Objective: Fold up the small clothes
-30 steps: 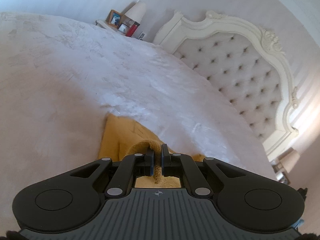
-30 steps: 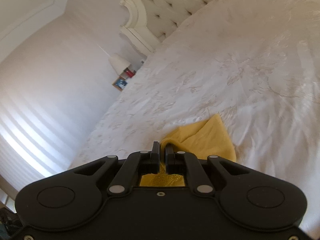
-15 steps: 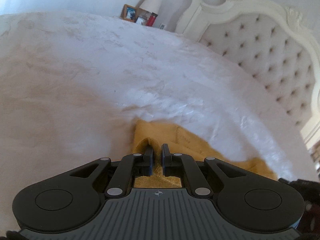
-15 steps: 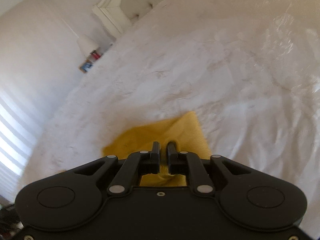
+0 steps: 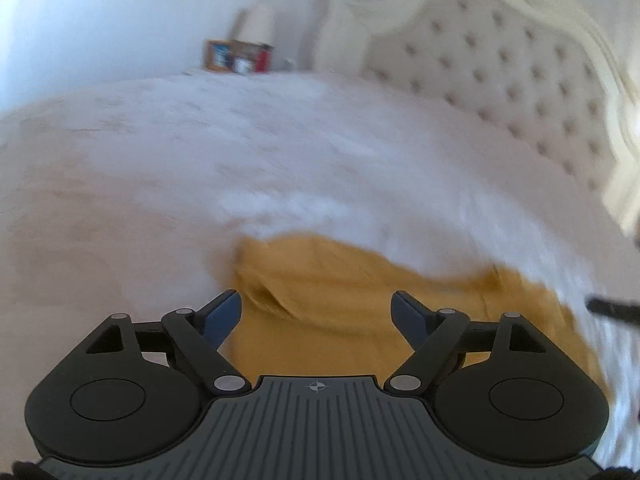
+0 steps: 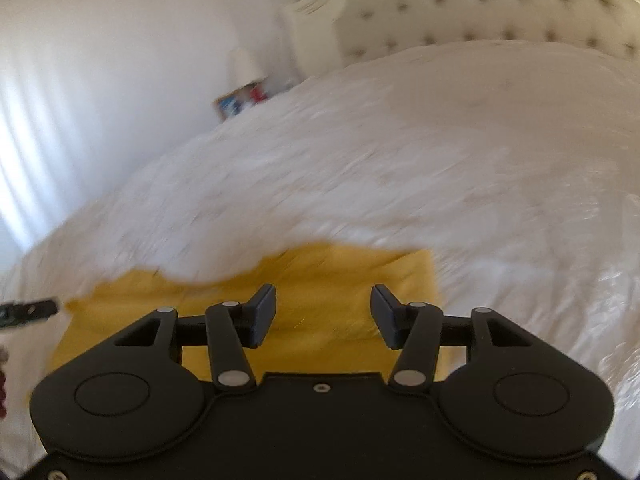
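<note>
A small yellow garment lies flat on the white bedspread, just ahead of both grippers. My left gripper hovers over its left part, jaws opening wide, pads clear of the cloth. In the right wrist view the same yellow garment spreads under my right gripper, whose jaws are also opening and press on nothing. The tip of the right gripper shows at the right edge of the left view. The left gripper's tip pokes in at the left of the right view. Both views are blurred.
A tufted cream headboard rises at the far end of the bed. A bedside stand with a lamp and photo frames sits beyond the bed's far edge. White bedspread stretches all around the garment.
Both grippers were shut on folds of the yellow garment; both have let go and their jaws stand apart. The garment has dropped flat and wider on the bed. Both wrists rolled level.
</note>
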